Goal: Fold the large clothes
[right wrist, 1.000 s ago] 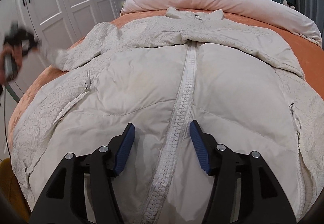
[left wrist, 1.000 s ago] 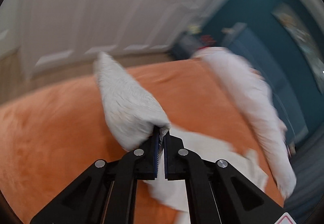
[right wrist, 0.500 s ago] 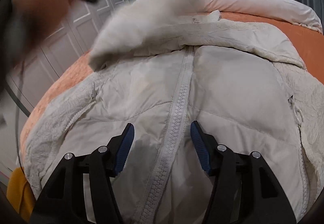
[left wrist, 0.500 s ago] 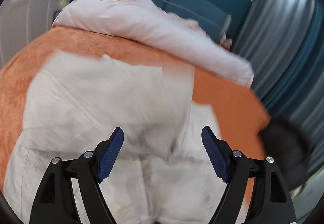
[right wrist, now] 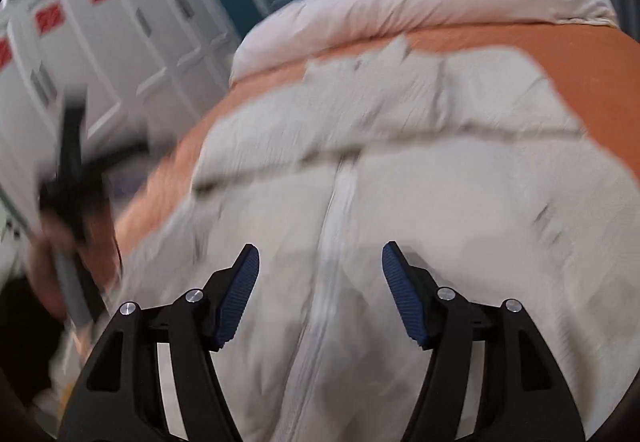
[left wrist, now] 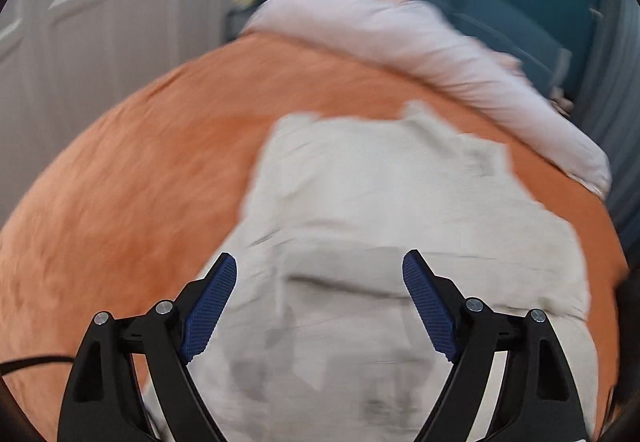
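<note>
Now the coat (right wrist: 420, 202) lies front-up on the orange bed (left wrist: 140, 182), zipper (right wrist: 340, 210) running near to far, one sleeve seemingly laid across the chest. Both claws hang above it, spread wide and holding nothing: left claw (left wrist: 318, 306), right claw (right wrist: 320, 292). Sleeve-folding looks under way; next, I'd judge, comes gripping the other sleeve or a side edge.

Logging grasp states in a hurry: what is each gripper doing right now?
Left gripper: jaws open, empty, over the white jacket.
Right gripper: jaws open, empty, straddling the jacket's zipper.
</note>
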Tool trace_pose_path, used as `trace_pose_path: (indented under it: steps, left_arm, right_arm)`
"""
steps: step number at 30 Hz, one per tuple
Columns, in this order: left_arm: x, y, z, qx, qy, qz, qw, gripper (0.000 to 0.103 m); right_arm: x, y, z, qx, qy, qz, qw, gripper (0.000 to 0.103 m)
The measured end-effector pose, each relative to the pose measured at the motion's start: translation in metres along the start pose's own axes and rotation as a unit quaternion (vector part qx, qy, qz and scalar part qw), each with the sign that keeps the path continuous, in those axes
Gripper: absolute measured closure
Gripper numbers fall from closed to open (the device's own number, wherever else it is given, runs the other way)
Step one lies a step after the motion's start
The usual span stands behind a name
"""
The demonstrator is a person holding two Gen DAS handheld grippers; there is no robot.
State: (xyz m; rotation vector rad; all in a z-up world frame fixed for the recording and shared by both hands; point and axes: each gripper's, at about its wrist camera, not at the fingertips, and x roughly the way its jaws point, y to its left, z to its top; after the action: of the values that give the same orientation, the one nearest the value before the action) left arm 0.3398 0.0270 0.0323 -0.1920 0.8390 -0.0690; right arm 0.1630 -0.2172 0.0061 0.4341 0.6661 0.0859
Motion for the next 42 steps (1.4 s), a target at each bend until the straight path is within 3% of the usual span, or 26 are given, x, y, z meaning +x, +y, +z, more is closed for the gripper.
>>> trace_pose_path:
  steps: [3, 7, 11, 13, 14, 15, 18, 20, 21, 22, 23, 24, 25, 28, 31, 33, 34, 37, 40, 42]
  left_arm:
    - [0.019, 0.020, 0.000, -0.041, 0.008, 0.010, 0.9991, 0.022]
    - [0.043, 0.019, 0.003, -0.053, 0.014, 0.029, 0.9981, 0.022]
    - [0.063, 0.038, -0.012, -0.070, 0.033, 0.052, 0.9956, 0.022]
    - [0.071, 0.048, -0.020, -0.085, 0.038, 0.050, 0.9944, 0.022]
    - [0.072, 0.049, -0.022, -0.083, 0.031, 0.050, 0.9948, 0.022]
    - [0.071, 0.046, -0.023, -0.077, 0.026, 0.055, 0.9951, 0.022]
    - [0.072, 0.041, -0.026, -0.062, 0.021, 0.070, 0.9954, 0.020]
    - [0.074, 0.040, -0.027, -0.057, 0.019, 0.075, 0.9954, 0.017]
    - [0.074, 0.038, -0.027, -0.053, 0.019, 0.075, 0.9956, 0.016]
    - [0.076, 0.036, -0.028, -0.048, 0.020, 0.082, 0.9953, 0.016]
    - [0.079, 0.037, -0.028, -0.045, 0.021, 0.084, 0.9952, 0.015]
    - [0.079, 0.035, -0.028, -0.040, 0.021, 0.086, 0.9953, 0.014]
    - [0.080, 0.035, -0.029, -0.038, 0.022, 0.089, 0.9951, 0.014]
    - [0.081, 0.037, -0.030, -0.039, 0.021, 0.089, 0.9951, 0.014]
    - [0.077, 0.039, -0.028, -0.044, 0.017, 0.083, 0.9954, 0.017]
    - [0.060, 0.043, -0.023, -0.060, -0.005, 0.067, 0.9959, 0.022]
    - [0.044, 0.044, -0.017, -0.071, -0.034, 0.055, 0.9954, 0.022]
    - [0.015, 0.034, 0.015, -0.078, -0.087, 0.029, 0.9927, 0.022]
    - [0.025, 0.012, 0.051, -0.076, -0.078, 0.007, 0.9941, 0.022]
    - [0.052, -0.007, 0.069, -0.053, -0.056, 0.016, 0.9969, 0.022]
  right_arm:
    - [0.003, -0.012, 0.045, 0.013, -0.017, -0.029, 0.999, 0.041]
    - [0.040, -0.032, 0.089, 0.027, -0.010, -0.066, 0.997, 0.041]
    - [0.103, -0.057, 0.105, 0.080, 0.061, -0.089, 0.991, 0.040]
    - [0.128, -0.058, 0.102, 0.090, 0.098, -0.102, 0.986, 0.056]
    - [0.130, -0.048, 0.107, 0.081, 0.091, -0.090, 0.988, 0.079]
    - [0.123, -0.037, 0.112, 0.066, 0.072, -0.071, 0.993, 0.092]
    - [0.070, -0.002, 0.134, 0.002, -0.058, -0.014, 0.998, 0.096]
    - [0.061, -0.010, 0.137, -0.001, -0.098, -0.024, 0.995, 0.095]
    - [0.073, -0.020, 0.135, -0.001, -0.080, -0.052, 0.995, 0.095]
    - [0.111, -0.043, 0.126, 0.003, -0.009, -0.106, 0.994, 0.092]
    - [0.137, -0.060, 0.114, 0.013, 0.056, -0.126, 0.990, 0.087]
    - [0.151, -0.078, 0.100, 0.041, 0.089, -0.108, 0.989, 0.088]
    - [0.139, -0.078, 0.100, 0.047, 0.064, -0.101, 0.992, 0.088]
    - [0.097, -0.060, 0.103, 0.043, -0.005, -0.146, 0.988, 0.081]
    - [0.065, -0.038, 0.097, 0.027, -0.059, -0.136, 0.989, 0.081]
    - [0.060, -0.010, 0.093, -0.017, -0.056, -0.090, 0.994, 0.081]
    - [0.065, -0.001, 0.095, -0.036, -0.051, -0.079, 0.995, 0.081]
    - [0.088, 0.049, 0.097, -0.121, -0.027, -0.024, 0.992, 0.081]
    - [0.124, 0.101, 0.096, -0.181, -0.001, 0.005, 0.984, 0.081]
    - [0.150, 0.118, 0.097, -0.200, 0.027, 0.010, 0.979, 0.081]
